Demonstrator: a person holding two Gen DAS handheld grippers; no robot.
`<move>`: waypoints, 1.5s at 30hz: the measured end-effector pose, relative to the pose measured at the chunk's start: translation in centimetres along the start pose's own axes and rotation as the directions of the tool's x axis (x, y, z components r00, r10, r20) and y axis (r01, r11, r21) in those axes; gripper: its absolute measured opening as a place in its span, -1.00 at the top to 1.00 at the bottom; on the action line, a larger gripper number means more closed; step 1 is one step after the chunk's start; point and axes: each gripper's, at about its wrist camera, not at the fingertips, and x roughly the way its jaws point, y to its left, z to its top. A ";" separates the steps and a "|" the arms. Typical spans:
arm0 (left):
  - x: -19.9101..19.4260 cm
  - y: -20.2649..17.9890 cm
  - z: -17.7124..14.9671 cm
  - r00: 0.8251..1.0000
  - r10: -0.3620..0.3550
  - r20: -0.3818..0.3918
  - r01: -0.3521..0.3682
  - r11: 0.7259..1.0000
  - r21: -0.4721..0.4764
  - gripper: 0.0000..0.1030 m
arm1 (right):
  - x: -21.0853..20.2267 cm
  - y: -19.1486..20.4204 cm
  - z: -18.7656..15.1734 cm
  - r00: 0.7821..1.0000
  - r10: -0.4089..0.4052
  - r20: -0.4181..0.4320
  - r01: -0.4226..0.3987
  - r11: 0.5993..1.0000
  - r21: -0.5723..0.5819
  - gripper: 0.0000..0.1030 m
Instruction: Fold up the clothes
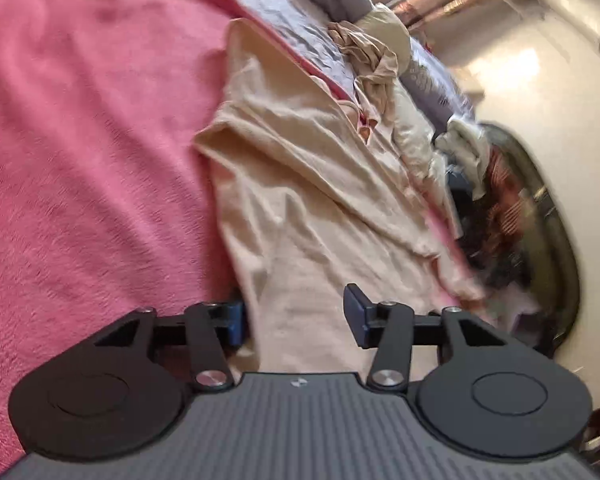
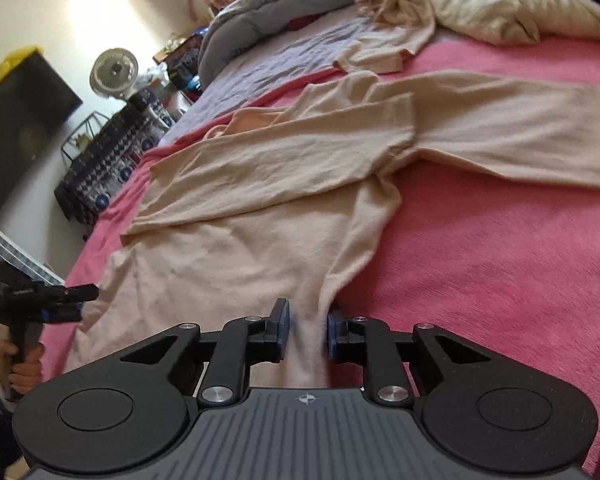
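Observation:
A beige long-sleeved top lies spread on a pink blanket, one sleeve folded across its body and the other stretched to the right. My right gripper is shut on a bunched bit of its near hem, and folds run out from the pads. In the left wrist view the same top runs away from my left gripper. Its jaws stand apart with cloth lying loose between them, and the left pad is partly hidden by the cloth's edge. The right wrist view shows the left gripper at the hem's left corner, held by a hand.
More beige and cream clothes are heaped at the far end of the bed beside a grey duvet. Left of the bed are a small fan, a dark screen and a patterned cloth. A round dark basket of clothes stands beside the bed.

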 end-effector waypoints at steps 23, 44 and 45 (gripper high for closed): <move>-3.9 0.1 0.0 0.994 0.042 0.105 -0.035 0.997 -0.066 1.00 | -6.0 -4.3 -1.5 0.967 0.191 0.168 -0.237 0.918 0.319 0.92; -1.0 -0.3 0.1 1.000 0.017 0.014 -0.017 1.000 -0.008 0.98 | -1.3 -4.7 -1.0 0.967 0.230 0.112 -0.253 0.916 0.311 0.89; -1.4 -0.2 0.0 1.000 0.015 0.024 -0.014 1.000 -0.024 0.98 | -2.0 -4.8 -1.1 0.961 0.239 0.137 -0.272 0.907 0.322 0.90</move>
